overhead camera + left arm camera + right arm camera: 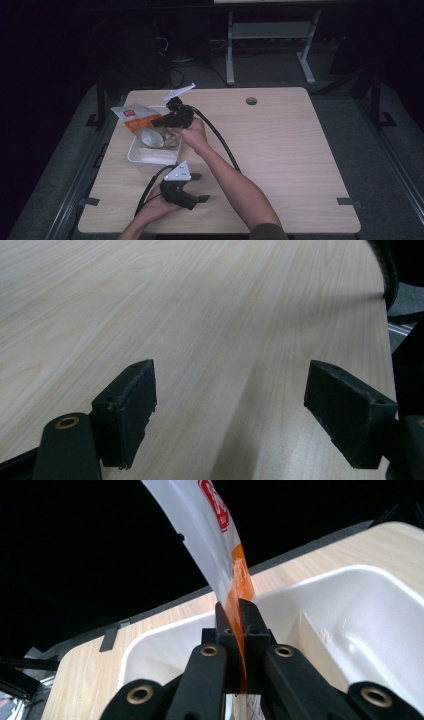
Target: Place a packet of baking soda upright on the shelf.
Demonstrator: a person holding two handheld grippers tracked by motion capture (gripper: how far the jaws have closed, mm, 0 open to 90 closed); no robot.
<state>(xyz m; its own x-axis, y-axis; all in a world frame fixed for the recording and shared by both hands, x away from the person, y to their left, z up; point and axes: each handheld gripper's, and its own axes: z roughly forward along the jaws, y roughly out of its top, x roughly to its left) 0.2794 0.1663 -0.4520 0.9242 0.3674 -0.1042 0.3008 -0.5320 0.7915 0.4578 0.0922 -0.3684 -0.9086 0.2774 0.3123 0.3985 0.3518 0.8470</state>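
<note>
High view is showing the right gripper (161, 121) reaching over a white tray (137, 155) at the left part of the wooden surface (280, 150), its jaws pinching a white-and-orange packet (131, 116). Right gripper view is showing the packet (220, 555) clamped edge-on between the two pressed jaws and rising above the tray (370, 605). Nearer the person, the left gripper (196, 187) is resting low over bare wood, its jaws standing spread wide with nothing between them.

Red label with white characters on the bag (220, 540), over the tray (350, 595) — too blurred to read.
</note>
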